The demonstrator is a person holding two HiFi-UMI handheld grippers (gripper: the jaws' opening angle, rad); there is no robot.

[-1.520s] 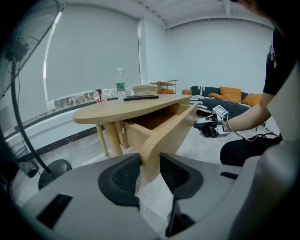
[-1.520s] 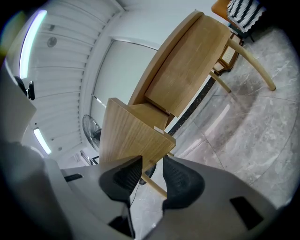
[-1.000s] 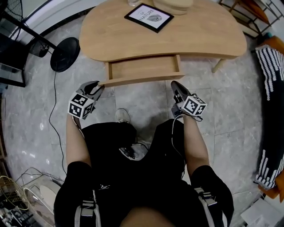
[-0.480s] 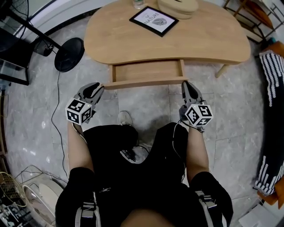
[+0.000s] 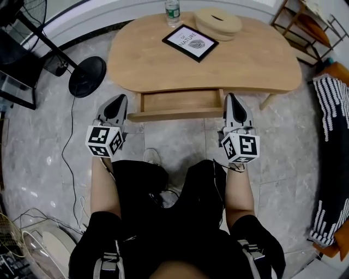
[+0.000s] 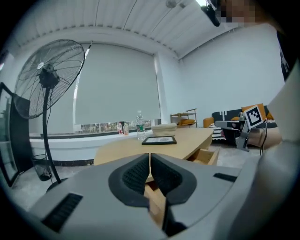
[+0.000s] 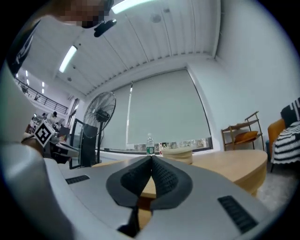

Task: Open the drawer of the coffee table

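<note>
Drawer (image 5: pixel 180 101) sticks out past our counter (image 5: pixel 147 60) edge. Near its front corners, our left gripper (image 5: pixel 116 101) fingers just closed on nothing, and our right gripper (image 5: pixel 232 99) fingers are together too.

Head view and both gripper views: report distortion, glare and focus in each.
Head view: fisheye curves tile lines on the floor; light even, table sharp. Left gripper view: black corners, ceiling bowed, gripper close and slightly soft. Right gripper view: ceiling lamps blown out white.
</note>
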